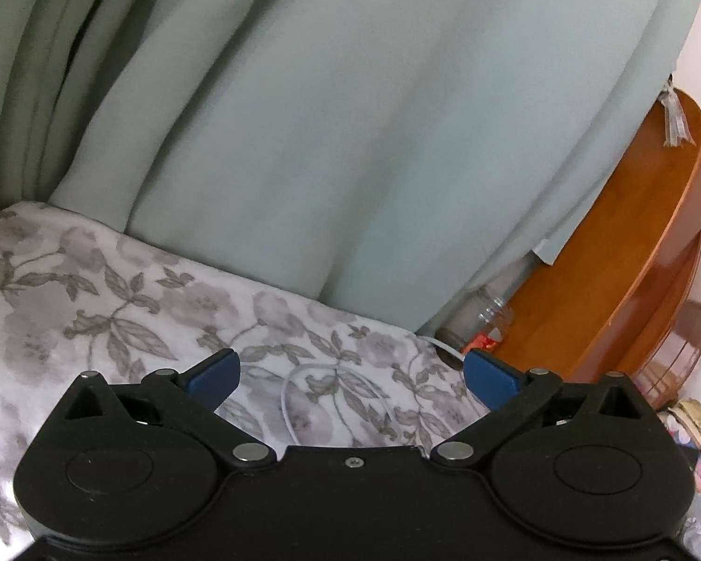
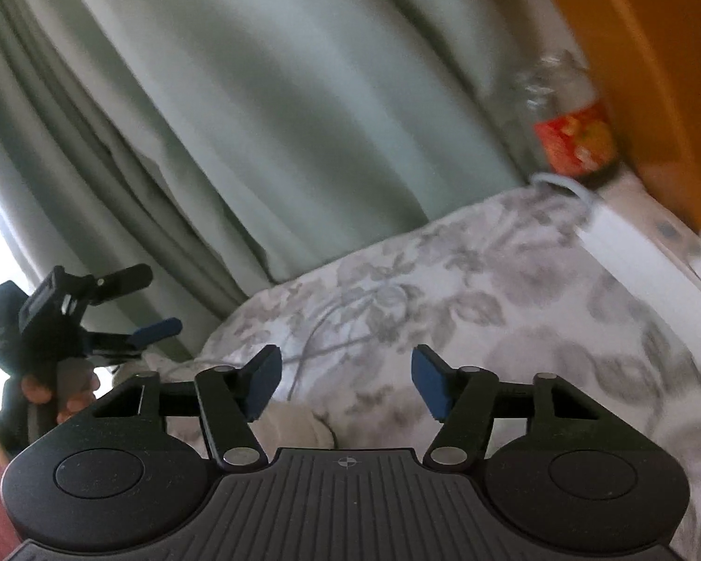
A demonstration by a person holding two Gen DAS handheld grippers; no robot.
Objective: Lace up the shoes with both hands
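Observation:
In the left wrist view my left gripper point(image 1: 352, 375) stands wide open over a floral bedspread point(image 1: 93, 308), with nothing between its blue pads point(image 1: 216, 372). A thin white cord point(image 1: 289, 390) loops on the cloth just beyond them. My right gripper point(image 2: 346, 383) is open too, its pads point(image 2: 262, 381) apart with nothing pressed between them. A beige, soft-looking thing point(image 2: 299, 425) lies low by its left finger; I cannot tell whether it is the shoe. The right wrist view also shows the left gripper point(image 2: 149, 301) at far left, open and held by a hand point(image 2: 65, 395).
Pale green curtains point(image 1: 350, 117) hang right behind the bed. An orange wooden piece of furniture point(image 1: 631, 290) stands at the right, with a clear jar point(image 1: 488, 313) beside it. A bottle with a red label point(image 2: 577, 140) and a white edge point(image 2: 631, 243) lie at the right.

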